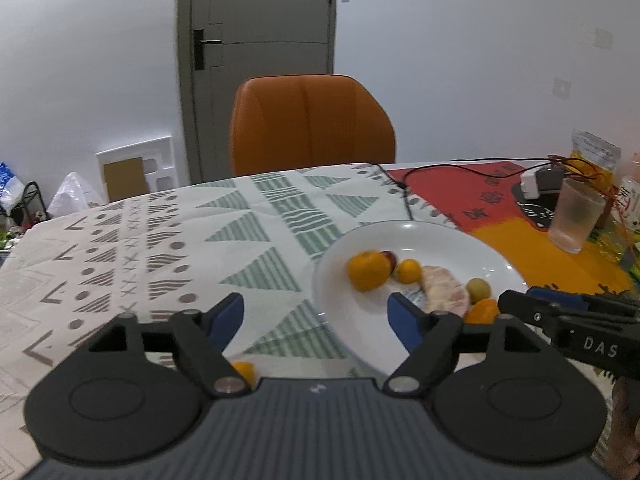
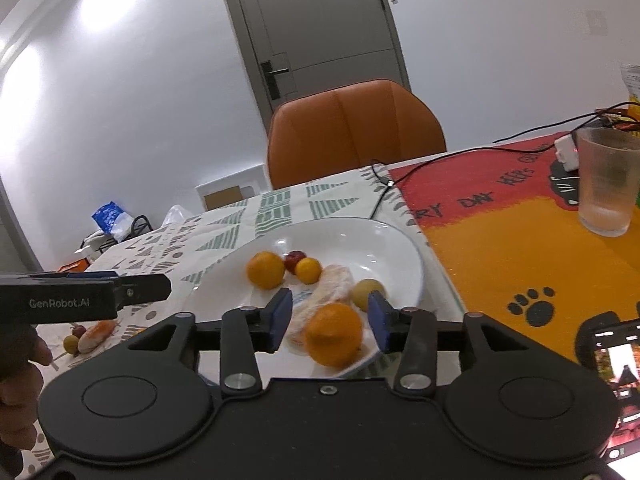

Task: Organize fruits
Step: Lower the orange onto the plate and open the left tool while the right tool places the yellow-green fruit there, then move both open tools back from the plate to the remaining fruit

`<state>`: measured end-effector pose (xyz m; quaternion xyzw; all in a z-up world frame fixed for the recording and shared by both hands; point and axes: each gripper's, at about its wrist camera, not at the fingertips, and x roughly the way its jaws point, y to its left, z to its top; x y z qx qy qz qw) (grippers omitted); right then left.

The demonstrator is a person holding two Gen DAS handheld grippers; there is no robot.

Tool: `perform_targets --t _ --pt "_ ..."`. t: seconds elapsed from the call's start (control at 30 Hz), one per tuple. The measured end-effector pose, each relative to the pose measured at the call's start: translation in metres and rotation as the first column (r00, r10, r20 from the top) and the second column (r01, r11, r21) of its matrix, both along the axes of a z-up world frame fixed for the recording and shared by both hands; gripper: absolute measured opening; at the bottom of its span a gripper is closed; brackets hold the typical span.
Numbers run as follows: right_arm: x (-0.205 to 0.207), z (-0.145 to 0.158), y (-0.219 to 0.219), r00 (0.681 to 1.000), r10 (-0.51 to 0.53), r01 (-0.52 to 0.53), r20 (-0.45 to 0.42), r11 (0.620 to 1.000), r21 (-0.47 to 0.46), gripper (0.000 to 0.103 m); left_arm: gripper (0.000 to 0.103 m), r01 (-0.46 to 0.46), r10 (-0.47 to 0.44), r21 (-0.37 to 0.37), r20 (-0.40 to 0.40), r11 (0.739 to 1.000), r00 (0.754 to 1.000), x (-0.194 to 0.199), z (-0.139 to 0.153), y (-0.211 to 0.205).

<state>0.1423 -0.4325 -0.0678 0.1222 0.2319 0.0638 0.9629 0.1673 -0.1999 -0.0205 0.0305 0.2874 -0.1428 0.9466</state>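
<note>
A white plate (image 1: 440, 236) (image 2: 392, 248) holds two oranges, a red fruit, a yellow-green fruit (image 2: 366, 292) and a peeled pale segment (image 2: 328, 292). My right gripper (image 2: 330, 322) is open over the plate's near rim, with an orange (image 2: 334, 334) between its fingers, not gripped. My left gripper (image 1: 316, 320) is open and empty over the tablecloth at the plate's left edge. An orange fruit (image 1: 244, 372) lies on the cloth under it. More fruit pieces (image 2: 90, 338) lie on the cloth left of the plate.
A frosted glass (image 2: 608, 184) stands on the red and orange mat at the right. A black cable (image 2: 400, 176) runs across the table's far side. An orange chair (image 1: 308, 124) stands behind. A phone (image 2: 616, 364) lies at the near right.
</note>
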Motion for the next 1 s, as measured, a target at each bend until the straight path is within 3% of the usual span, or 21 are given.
perform_targets --t 0.23,0.3,0.37,0.57,1.0 --pt "0.002 0.004 0.021 0.999 0.037 -0.037 0.014 0.999 0.003 0.063 0.088 -0.069 0.069 0.005 -0.003 0.998 0.998 -0.006 0.003 0.030" --pt "0.002 0.005 0.027 0.999 0.035 -0.035 0.020 0.999 0.000 0.085 0.089 -0.098 0.098 0.012 0.000 0.995 0.995 -0.008 0.004 0.038" --pt "0.001 0.007 0.032 0.999 0.018 -0.018 0.028 1.000 -0.001 0.098 0.091 -0.123 0.123 0.021 0.004 0.992 0.992 -0.009 0.004 0.045" --pt "-0.001 0.009 0.049 0.998 0.038 -0.037 0.051 0.999 -0.017 0.103 0.094 -0.193 0.193 0.063 0.006 0.979 0.981 -0.016 0.000 0.072" --pt "0.002 0.008 0.091 0.993 0.114 -0.113 0.032 0.993 -0.032 0.103 0.095 -0.300 0.300 0.054 -0.005 0.953 0.954 -0.027 -0.001 0.119"
